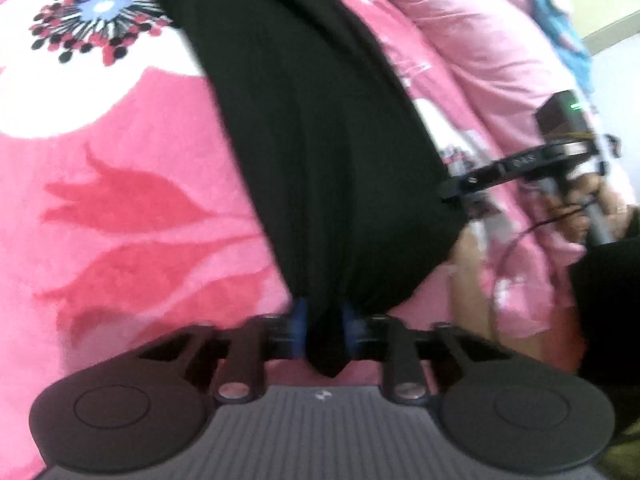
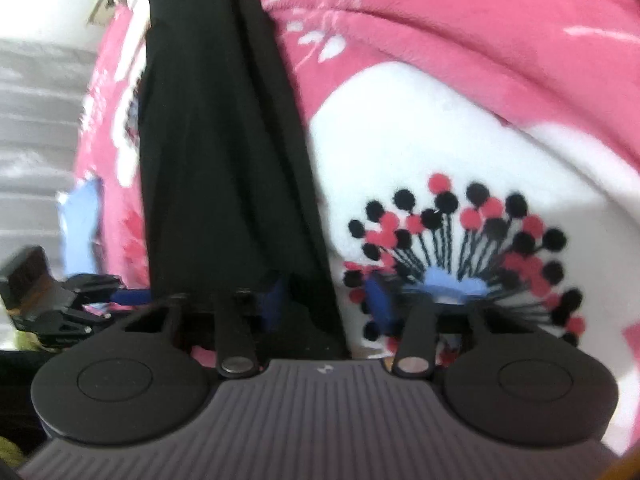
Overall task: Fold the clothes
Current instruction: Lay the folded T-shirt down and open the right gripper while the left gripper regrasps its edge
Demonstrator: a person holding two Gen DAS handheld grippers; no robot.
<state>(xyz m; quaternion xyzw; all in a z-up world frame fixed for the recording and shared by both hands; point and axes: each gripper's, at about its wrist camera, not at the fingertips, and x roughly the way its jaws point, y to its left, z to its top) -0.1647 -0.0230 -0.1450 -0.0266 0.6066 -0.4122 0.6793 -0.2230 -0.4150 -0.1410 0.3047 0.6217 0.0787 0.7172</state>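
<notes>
A black garment (image 1: 312, 120) lies in a long strip over a pink flowered blanket (image 1: 120, 200). My left gripper (image 1: 324, 320) is shut on its bunched near end, and the cloth is squeezed between the blue pads (image 1: 300, 320). In the right wrist view the same black garment (image 2: 216, 140) runs up and away from me. My right gripper (image 2: 324, 300) stands open around its near edge. The cloth touches the left pad (image 2: 272, 304) and stops short of the right one. From the left wrist view, the right gripper (image 1: 460, 192) reaches the garment's right edge, held by a hand (image 1: 600, 200).
A bunched pink quilt (image 1: 460, 40) lies beyond the garment, with a teal cloth (image 1: 552, 8) at the far right. The blanket's white flower print (image 2: 440, 140) spreads to the right. Pale grey floor (image 2: 36, 120) shows past the bed's left edge, and a light blue item (image 2: 80, 216) lies there.
</notes>
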